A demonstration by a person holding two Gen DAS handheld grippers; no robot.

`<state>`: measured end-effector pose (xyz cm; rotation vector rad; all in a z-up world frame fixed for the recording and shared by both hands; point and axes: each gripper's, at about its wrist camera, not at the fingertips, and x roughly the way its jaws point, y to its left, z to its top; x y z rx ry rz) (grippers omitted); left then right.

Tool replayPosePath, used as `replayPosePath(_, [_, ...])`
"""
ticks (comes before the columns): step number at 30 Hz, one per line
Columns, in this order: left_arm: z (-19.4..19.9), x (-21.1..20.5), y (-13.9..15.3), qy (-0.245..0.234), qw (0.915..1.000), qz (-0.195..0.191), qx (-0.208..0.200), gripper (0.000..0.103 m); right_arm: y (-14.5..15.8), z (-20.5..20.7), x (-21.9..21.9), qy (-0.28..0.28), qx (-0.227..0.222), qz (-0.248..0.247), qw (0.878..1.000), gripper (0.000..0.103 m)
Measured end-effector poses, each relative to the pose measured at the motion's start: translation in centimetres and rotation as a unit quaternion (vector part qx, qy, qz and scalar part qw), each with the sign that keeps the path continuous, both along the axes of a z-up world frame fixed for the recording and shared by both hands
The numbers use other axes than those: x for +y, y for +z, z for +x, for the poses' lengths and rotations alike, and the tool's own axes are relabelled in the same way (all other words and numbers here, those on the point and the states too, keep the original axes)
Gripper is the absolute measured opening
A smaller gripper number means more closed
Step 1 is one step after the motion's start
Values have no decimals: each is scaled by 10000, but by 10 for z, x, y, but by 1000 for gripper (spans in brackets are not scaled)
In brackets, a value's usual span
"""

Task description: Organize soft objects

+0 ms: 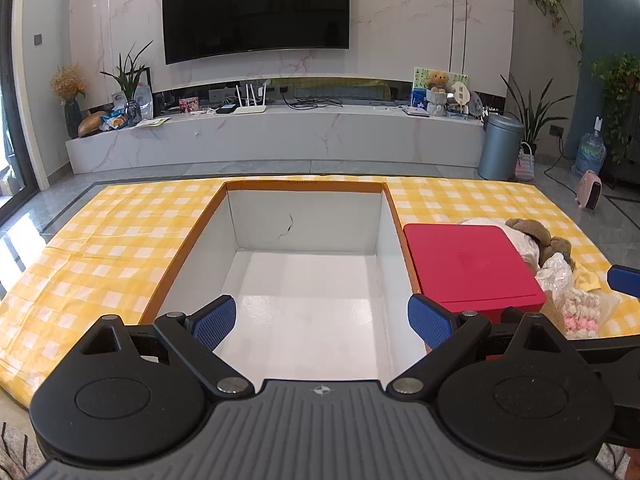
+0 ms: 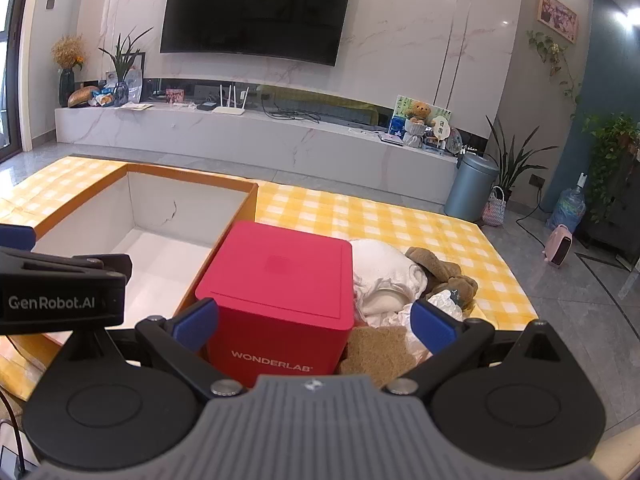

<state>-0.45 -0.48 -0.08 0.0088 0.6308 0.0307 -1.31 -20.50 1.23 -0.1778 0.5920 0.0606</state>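
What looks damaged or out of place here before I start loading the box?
The open box's far inside wall has a dark crack, also seen from the right wrist. The soft things lie in a loose heap beside the red box, none put away yet.

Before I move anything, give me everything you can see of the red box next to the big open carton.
The red cube-shaped box looks like smooth, matte card or plastic, with white WONDERLAB lettering on its near face and a faint square on its closed top. It stands upright on the yellow checked cloth, against the orange-edged white carton on one side, with the pile of soft things, including a white cloth, crowded against the other. Neither gripper touches it.
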Motion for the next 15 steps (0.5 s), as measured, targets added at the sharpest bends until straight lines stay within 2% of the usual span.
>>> replayPosePath(8, [2, -2, -4, -26, 9999, 50, 120, 103, -3, 1, 2, 37, 88, -113, 9999, 100])
replayPosePath(15, [5, -12, -4, -312, 9987, 348, 226, 103, -4, 0, 0, 162, 87, -478, 9987, 100])
